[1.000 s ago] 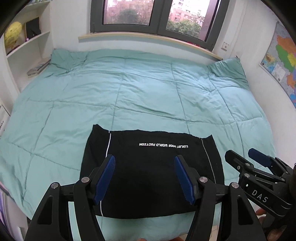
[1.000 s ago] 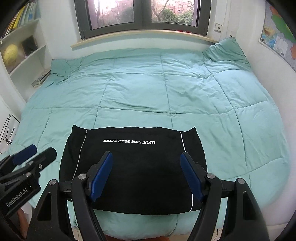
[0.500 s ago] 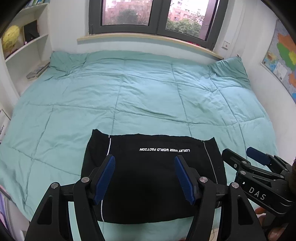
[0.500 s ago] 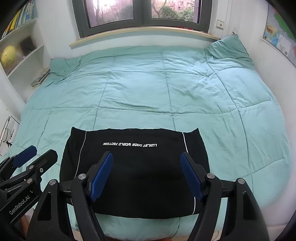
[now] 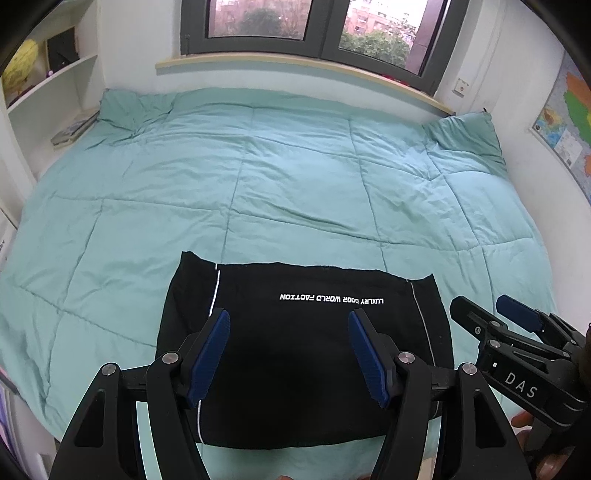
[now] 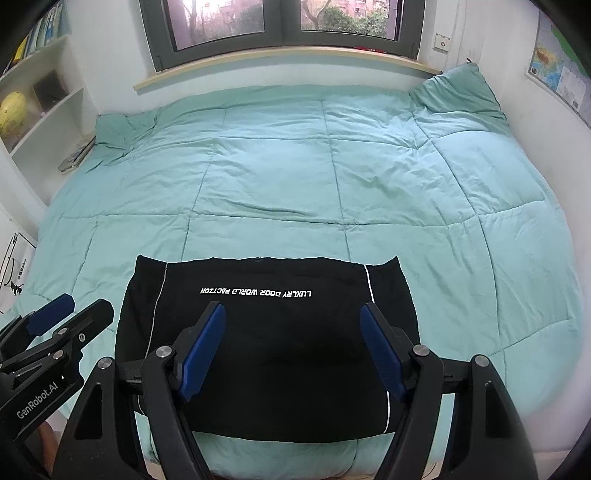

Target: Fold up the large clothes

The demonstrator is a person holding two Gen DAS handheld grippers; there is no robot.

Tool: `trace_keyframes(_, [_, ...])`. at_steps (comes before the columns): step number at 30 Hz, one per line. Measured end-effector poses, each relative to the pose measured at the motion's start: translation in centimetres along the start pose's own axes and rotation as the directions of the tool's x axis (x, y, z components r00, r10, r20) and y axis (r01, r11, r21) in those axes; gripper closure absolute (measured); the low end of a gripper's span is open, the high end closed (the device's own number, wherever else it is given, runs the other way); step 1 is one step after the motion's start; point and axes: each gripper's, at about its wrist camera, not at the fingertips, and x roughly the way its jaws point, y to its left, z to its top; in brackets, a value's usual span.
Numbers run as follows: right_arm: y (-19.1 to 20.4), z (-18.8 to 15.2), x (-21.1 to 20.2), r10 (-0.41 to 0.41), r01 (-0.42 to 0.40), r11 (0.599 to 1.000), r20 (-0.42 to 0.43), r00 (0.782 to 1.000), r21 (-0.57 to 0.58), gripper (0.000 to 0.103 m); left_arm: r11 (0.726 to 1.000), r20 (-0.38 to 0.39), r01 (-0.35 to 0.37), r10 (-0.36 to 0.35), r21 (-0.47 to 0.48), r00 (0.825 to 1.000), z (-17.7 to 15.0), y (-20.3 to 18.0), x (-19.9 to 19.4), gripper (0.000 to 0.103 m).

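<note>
A black garment with white side stripes and white lettering lies folded into a flat rectangle at the near edge of the bed; it also shows in the right wrist view. My left gripper is open and empty, held above the garment's near half. My right gripper is open and empty, also above it. The right gripper shows at the right of the left wrist view, and the left gripper shows at the left of the right wrist view.
The teal quilt covers the whole bed, with a pillow at the far right corner. White shelves stand left, a window behind, a wall map on the right.
Both grippers have drawn back and risen slightly, so the garment sits a little farther from them. The garment itself has not moved. Both stay open.
</note>
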Motion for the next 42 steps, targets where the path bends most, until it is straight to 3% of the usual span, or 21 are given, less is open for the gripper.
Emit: trace_keyframes(42, [0.1,0.0,2.3,-0.013,0.015,0.999,-0.057,0.998,0.036,0.026,0.998,0.015,-0.059,0.059,0.01,0.998,1.2,1.3,1.5,0.033])
